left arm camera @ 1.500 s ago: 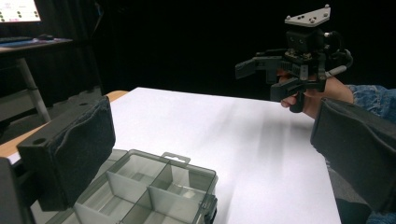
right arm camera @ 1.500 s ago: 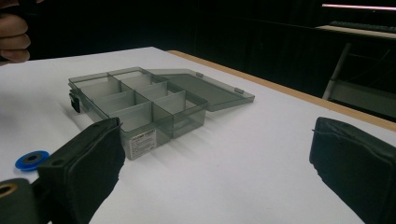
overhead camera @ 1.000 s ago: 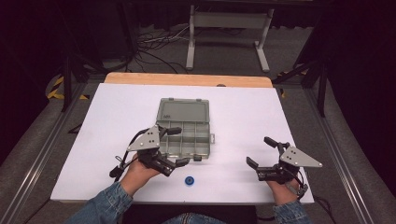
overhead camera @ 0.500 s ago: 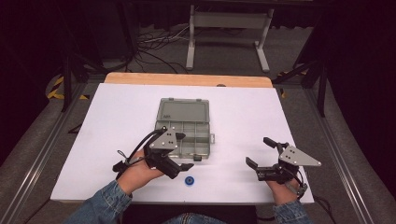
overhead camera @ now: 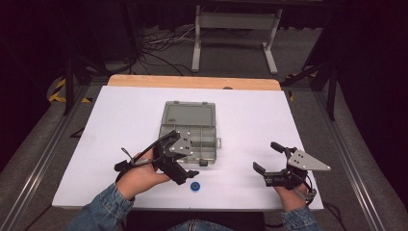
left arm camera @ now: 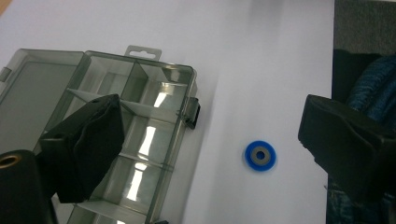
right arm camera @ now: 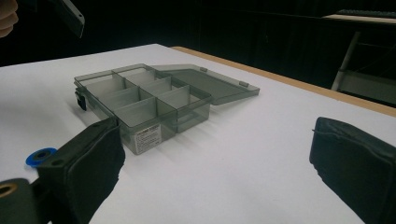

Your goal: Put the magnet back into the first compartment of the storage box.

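On the white counter lie an open grey box and a blue ring. Both hand-held grippers, left and right, hold jaws apart. Dark room, cables behind.

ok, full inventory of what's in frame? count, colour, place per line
organiser box: 1, clear grey, lid open, table centre
ring: 1, blue, near edge, in front of the box
table: 1, white top, wood strip at far edge
metal stand: 1, grey, on the floor behind the table
cables: several, dark, floor behind the table
left gripper: 1, black, open, over the ring
right gripper: 1, black, open, right of the box
sleeves: 2, blue denim, bottom edge
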The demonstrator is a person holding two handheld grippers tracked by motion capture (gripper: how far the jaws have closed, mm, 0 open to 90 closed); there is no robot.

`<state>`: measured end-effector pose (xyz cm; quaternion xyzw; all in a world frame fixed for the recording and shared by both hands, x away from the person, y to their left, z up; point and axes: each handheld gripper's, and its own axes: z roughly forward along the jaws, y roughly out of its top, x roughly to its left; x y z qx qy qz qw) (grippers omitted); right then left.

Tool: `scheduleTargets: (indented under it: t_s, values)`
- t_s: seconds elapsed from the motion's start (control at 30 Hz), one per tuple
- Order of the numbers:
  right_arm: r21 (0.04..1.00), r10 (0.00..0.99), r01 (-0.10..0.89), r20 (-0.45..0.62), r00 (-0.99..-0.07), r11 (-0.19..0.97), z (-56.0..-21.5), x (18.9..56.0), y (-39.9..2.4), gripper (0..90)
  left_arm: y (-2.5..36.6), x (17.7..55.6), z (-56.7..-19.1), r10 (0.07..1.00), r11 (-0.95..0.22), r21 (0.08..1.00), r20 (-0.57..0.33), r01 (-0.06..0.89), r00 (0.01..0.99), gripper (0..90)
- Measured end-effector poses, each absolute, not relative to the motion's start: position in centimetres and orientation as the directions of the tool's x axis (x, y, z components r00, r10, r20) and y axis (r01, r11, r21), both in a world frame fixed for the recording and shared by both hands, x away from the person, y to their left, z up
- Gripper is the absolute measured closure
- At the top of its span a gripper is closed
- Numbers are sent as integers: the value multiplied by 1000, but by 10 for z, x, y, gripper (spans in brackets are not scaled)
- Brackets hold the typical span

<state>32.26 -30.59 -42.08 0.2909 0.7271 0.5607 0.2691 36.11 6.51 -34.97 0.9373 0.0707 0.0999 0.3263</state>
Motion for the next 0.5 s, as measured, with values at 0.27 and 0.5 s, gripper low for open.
scheduleTargets:
  t_s: [0.27,0.5]
  values:
    - [971,723,127,-60,-688,202,-421,323,-306,37,59,363,-346,177,-822,565,126,76,976,92]
    - [971,721,127,-61,-690,203,-421,323,-306,37,50,364,-348,172,-856,509,117,90,978,135]
